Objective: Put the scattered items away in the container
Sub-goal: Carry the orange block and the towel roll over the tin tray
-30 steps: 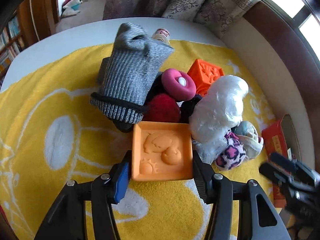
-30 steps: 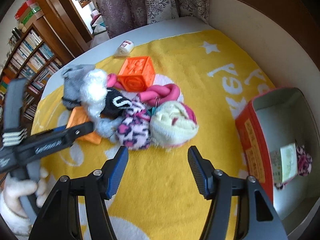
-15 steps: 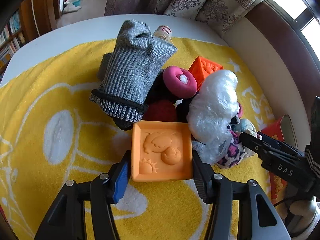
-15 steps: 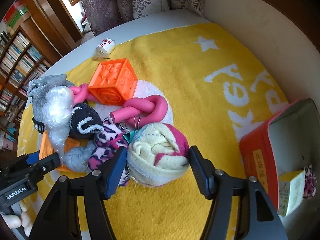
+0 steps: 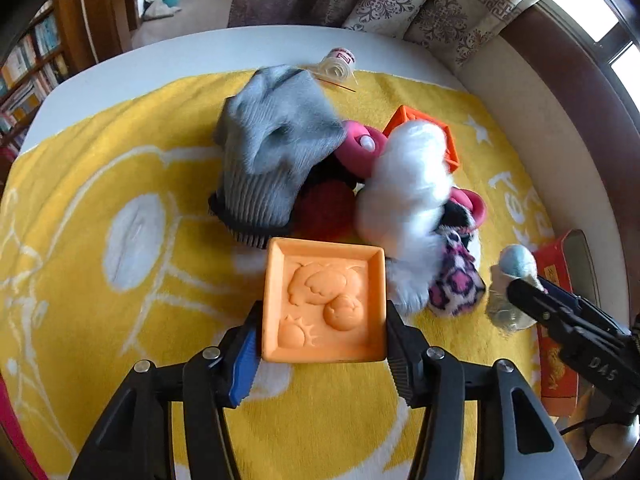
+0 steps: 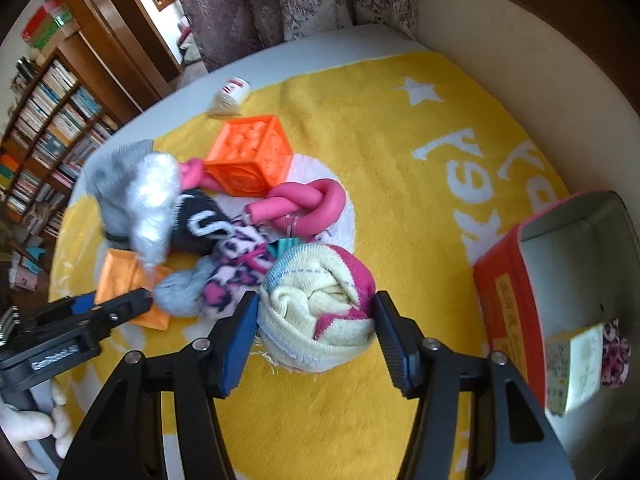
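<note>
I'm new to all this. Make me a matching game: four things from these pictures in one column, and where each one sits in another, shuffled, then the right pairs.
Things
1. orange square block
2. rolled cream and pink sock
3. orange cube
4. small yellow carton

Places
A. inside the red box
B. between the left gripper's jaws
C. on the yellow blanket, nothing holding it
D. between the right gripper's jaws

Pairs: 1-B, 2-D, 3-C, 4-A
</note>
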`<state>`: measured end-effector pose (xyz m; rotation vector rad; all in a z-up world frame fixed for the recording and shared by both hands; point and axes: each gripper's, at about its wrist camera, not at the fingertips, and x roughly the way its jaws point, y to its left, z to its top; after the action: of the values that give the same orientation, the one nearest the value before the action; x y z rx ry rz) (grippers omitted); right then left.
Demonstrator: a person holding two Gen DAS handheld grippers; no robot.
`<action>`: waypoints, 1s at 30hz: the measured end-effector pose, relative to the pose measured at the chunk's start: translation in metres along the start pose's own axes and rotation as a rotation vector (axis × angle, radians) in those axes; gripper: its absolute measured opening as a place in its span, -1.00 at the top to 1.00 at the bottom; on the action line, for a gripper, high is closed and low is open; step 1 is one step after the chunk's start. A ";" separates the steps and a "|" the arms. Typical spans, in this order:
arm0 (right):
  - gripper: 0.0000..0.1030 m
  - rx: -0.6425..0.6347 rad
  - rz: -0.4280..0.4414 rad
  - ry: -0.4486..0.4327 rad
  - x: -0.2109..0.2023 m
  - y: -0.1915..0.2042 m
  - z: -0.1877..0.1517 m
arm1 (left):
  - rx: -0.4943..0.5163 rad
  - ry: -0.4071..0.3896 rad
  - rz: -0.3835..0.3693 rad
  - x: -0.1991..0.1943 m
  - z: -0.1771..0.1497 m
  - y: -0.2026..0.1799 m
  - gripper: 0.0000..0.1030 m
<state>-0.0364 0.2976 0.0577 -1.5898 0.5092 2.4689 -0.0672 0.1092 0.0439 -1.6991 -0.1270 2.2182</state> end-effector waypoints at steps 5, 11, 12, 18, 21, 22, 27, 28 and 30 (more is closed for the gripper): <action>-0.19 0.010 0.039 -0.032 -0.028 -0.003 -0.009 | -0.025 -0.019 0.018 -0.027 -0.015 0.013 -0.10; -0.19 0.015 0.083 -0.064 -0.056 -0.013 -0.023 | -0.017 -0.054 0.030 -0.037 -0.003 -0.005 -0.10; -0.19 0.016 0.088 -0.069 -0.060 -0.015 -0.026 | -0.010 -0.062 0.028 -0.041 -0.004 -0.012 -0.10; -0.19 0.020 0.101 -0.117 -0.089 -0.033 -0.038 | 0.038 -0.082 0.005 -0.061 -0.021 -0.038 -0.10; -0.19 0.036 0.094 -0.148 -0.107 -0.048 -0.045 | 0.072 -0.089 -0.013 -0.065 -0.026 -0.063 -0.10; -0.19 0.046 0.089 -0.158 -0.113 -0.056 -0.048 | 0.082 -0.090 -0.019 -0.065 -0.027 -0.070 -0.10; -0.20 0.096 0.050 -0.191 -0.136 -0.095 -0.067 | 0.147 -0.089 -0.057 -0.066 -0.035 -0.115 -0.10; -0.20 0.106 0.041 -0.195 -0.140 -0.102 -0.071 | 0.162 -0.087 -0.067 -0.065 -0.037 -0.126 -0.10; -0.20 0.135 0.017 -0.203 -0.147 -0.122 -0.082 | 0.185 -0.085 -0.083 -0.065 -0.040 -0.143 -0.10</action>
<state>0.1336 0.3882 0.1362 -1.2733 0.6430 2.5121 0.0158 0.2172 0.1321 -1.4762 -0.0113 2.1690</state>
